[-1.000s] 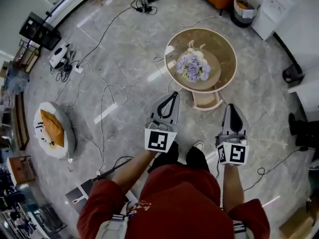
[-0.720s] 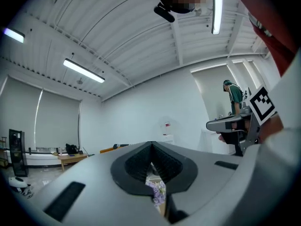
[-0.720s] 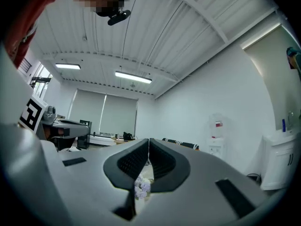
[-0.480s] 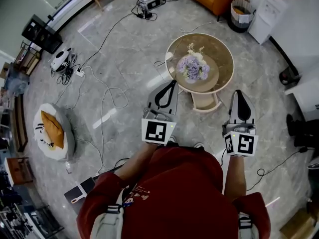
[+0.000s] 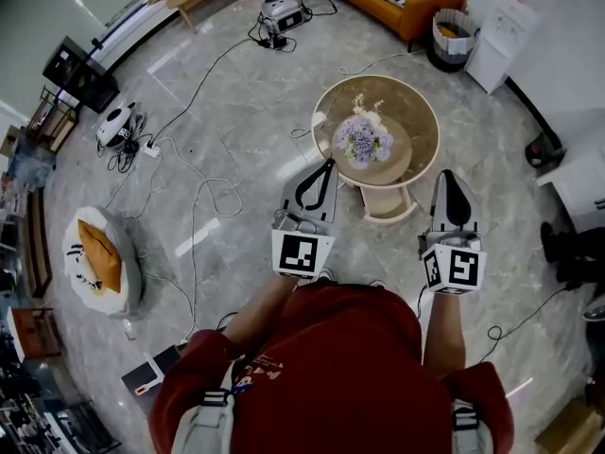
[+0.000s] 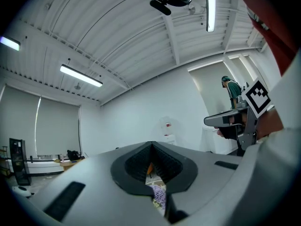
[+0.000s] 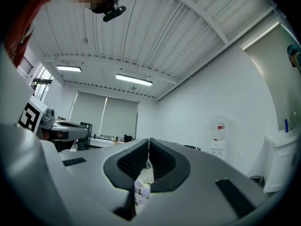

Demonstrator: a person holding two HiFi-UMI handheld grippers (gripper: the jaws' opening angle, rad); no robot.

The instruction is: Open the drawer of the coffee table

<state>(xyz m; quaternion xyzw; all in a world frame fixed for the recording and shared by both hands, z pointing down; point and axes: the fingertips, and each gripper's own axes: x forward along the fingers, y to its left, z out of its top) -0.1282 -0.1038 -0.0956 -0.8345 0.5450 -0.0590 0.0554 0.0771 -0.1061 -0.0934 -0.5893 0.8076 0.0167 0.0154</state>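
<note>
Marble floor (image 5: 236, 93), coffee table (image 5: 423, 112), drawer (image 5: 389, 202) open, left gripper (image 5: 331, 163) and right gripper (image 5: 447, 174) jaws clenched

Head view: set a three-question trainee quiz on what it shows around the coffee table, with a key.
1. True or false: the drawer of the coffee table is pushed fully in.
2. What stands on the tabletop? A: purple flowers. B: a laptop. C: a mug.
3. Fill the gap: the left gripper and the right gripper hang over the floor near the table, each with its jaws ____ and nothing held.

Key: 1 false, the drawer stands pulled out towards the person. 2 A. 3 shut.
</note>
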